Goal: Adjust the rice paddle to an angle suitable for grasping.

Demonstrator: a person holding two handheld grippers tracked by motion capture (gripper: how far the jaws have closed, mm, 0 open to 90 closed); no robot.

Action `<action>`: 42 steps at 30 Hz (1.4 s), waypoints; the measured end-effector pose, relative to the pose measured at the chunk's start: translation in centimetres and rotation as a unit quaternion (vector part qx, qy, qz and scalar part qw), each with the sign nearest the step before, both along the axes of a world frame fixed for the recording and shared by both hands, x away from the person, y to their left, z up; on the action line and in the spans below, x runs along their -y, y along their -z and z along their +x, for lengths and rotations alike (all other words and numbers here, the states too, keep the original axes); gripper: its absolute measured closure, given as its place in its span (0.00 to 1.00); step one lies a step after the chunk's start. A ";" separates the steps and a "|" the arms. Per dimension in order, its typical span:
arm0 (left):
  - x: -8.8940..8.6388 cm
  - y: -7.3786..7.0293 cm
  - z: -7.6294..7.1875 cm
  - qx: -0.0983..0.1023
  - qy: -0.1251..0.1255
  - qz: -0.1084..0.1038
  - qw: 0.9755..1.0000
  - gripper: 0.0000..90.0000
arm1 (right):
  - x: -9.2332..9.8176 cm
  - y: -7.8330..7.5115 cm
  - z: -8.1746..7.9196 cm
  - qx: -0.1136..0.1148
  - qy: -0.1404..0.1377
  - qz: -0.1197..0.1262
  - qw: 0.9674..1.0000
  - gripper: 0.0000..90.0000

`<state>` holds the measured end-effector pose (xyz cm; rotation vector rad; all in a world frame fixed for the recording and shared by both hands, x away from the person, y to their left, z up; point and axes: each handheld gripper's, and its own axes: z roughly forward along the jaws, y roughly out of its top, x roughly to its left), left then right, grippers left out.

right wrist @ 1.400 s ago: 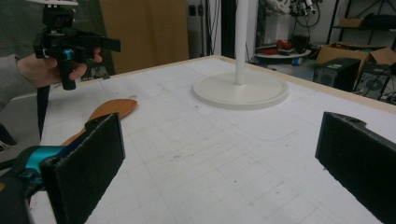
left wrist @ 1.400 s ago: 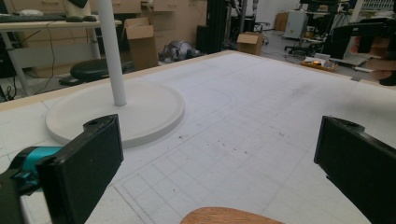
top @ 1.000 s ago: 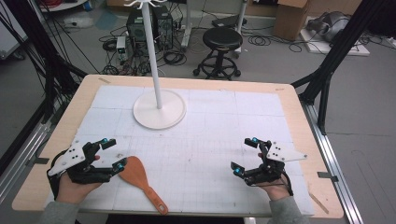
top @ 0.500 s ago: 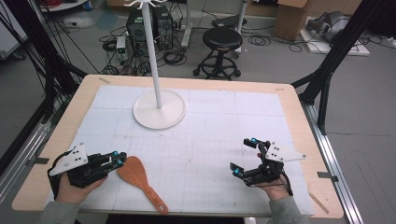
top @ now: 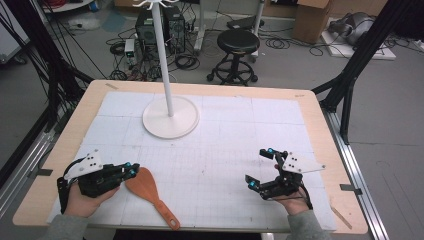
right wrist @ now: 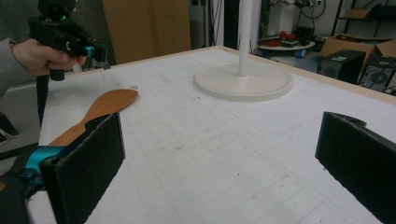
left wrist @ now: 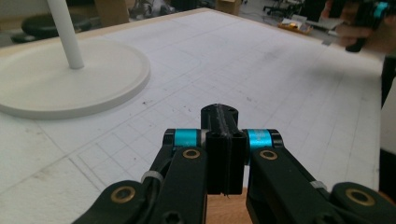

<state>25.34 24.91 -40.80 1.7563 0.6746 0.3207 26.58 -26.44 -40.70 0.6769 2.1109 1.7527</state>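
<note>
White gridded mat [top: 225, 155] on wood table [top: 320, 120]; stool [top: 239, 42], cables behind; left gripper [top: 131, 171] closed by spatula [top: 150, 192]

Two forearms in grey sleeves reach in over the near edge of the table, each hand gripping a hand-held gripper. The left hand-held gripper [top: 131, 171] lies low and roughly level, pointing toward the right, its black jaws having just closed and now pressed flat together with nothing between them. The right hand-held gripper [top: 261, 168] points left and away from the person, jaws spread wide apart and empty, held just above the table.
</note>
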 end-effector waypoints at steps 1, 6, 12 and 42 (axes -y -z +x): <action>0.0 0.0 0.0 0.000 0.000 0.000 1.000 1.00 | 0.0 0.0 0.0 0.000 0.000 0.000 1.000 0.00; 0.9 0.4 0.6 -0.017 0.011 0.023 1.000 1.00 | 0.1 0.0 0.1 -0.002 -0.003 0.009 1.000 0.00; 1.7 1.1 1.7 -0.049 0.023 0.029 0.998 1.00 | 0.1 0.0 0.1 -0.001 -0.002 0.009 1.000 0.00; 5.0 3.7 3.9 -0.098 0.043 0.175 0.979 1.00 | 0.4 0.2 0.4 -0.013 -0.003 0.027 1.000 0.00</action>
